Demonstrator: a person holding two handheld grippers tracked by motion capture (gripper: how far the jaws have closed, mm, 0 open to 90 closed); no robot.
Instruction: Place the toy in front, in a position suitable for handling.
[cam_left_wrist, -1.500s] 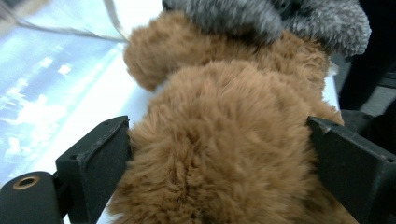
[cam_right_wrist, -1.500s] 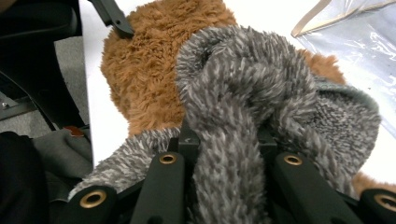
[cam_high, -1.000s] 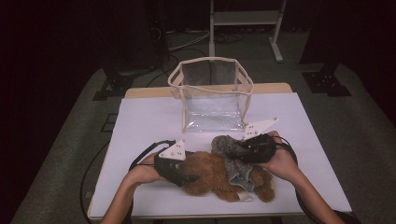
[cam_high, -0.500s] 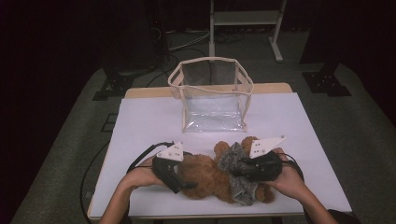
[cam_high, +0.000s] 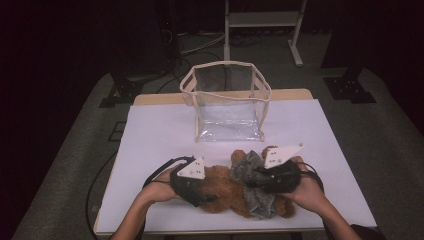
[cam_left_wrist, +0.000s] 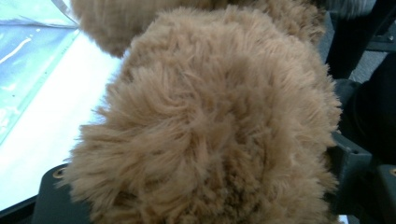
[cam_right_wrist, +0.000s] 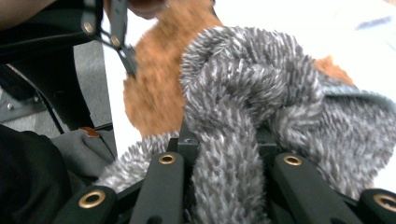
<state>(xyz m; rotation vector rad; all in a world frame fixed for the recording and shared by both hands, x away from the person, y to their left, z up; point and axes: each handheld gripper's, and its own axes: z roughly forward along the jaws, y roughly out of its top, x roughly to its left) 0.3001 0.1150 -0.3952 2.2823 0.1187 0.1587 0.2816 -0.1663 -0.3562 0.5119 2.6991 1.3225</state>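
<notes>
We see no readable writing on the counter (cam_high: 160, 130), the clear bag (cam_high: 227, 102) or the brown teddy bear (cam_high: 222, 187) lying at its near edge. Our left gripper (cam_high: 192, 182) has fingers just closing around bear fur; our right gripper (cam_high: 272, 177) pinches its grey scarf (cam_high: 250, 172).

High view: dim and grainy, dark surround, table (cam_high: 160, 135) lit from above. Left gripper view: bear (cam_left_wrist: 210, 121) sharp, background overexposed. Right gripper view: scarf (cam_right_wrist: 243, 93) slightly soft, bright glare at top.
</notes>
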